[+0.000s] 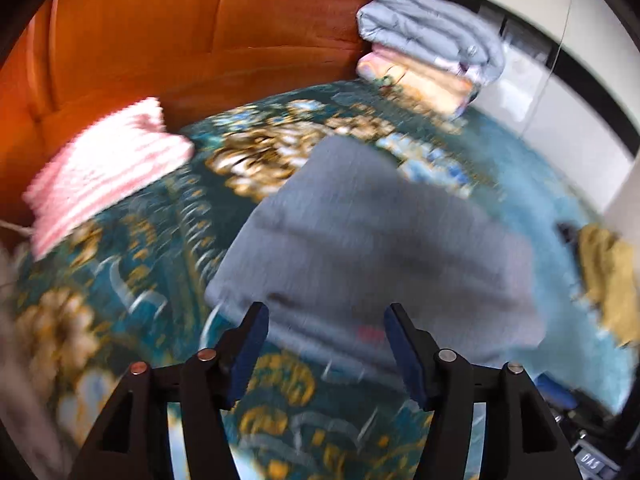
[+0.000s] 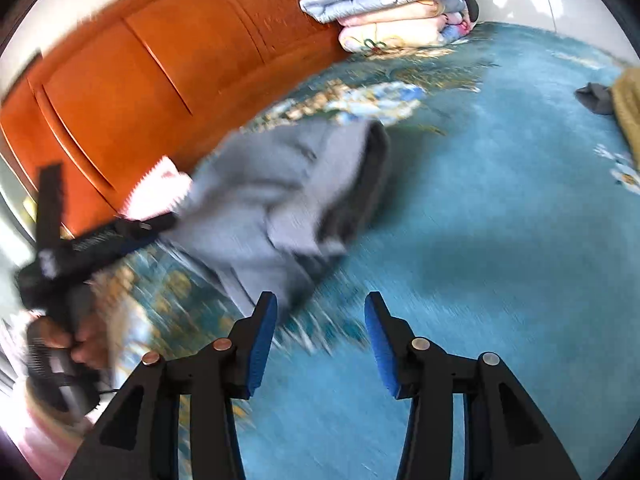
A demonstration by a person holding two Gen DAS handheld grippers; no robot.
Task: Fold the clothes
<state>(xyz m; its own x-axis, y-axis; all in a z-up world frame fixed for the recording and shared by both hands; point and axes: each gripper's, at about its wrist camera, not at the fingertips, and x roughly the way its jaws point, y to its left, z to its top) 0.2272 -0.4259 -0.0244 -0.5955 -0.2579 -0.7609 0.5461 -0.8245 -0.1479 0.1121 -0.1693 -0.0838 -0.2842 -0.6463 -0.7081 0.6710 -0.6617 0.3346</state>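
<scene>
While both views are smeared by motion blur, the grey garment (image 1: 360,240) reads clearly as a soft, thick, folded bundle lying on the teal patterned bedspread (image 1: 132,248). In the right wrist view the garment (image 2: 272,200) shows several overlapping layers, with a darker grey fold along its far right edge and loose flaps toward the near side. It sits near the middle of the bed, in front of the orange wooden headboard (image 1: 160,32).

The left gripper (image 1: 326,312) has its jaws spread wide, with nothing between the blue pads; the near edge of the garment lies just beyond the fingertips. The right gripper (image 2: 320,300) is likewise spread wide and holds nothing; the garment lies ahead and to its left.

A pink-and-white striped cloth (image 1: 108,168) lies beside the headboard, left of the garment. A stack of folded quilts (image 2: 384,4) rests at the far corner of the bed. A mustard-yellow cloth (image 1: 608,280) lies at the right edge.
</scene>
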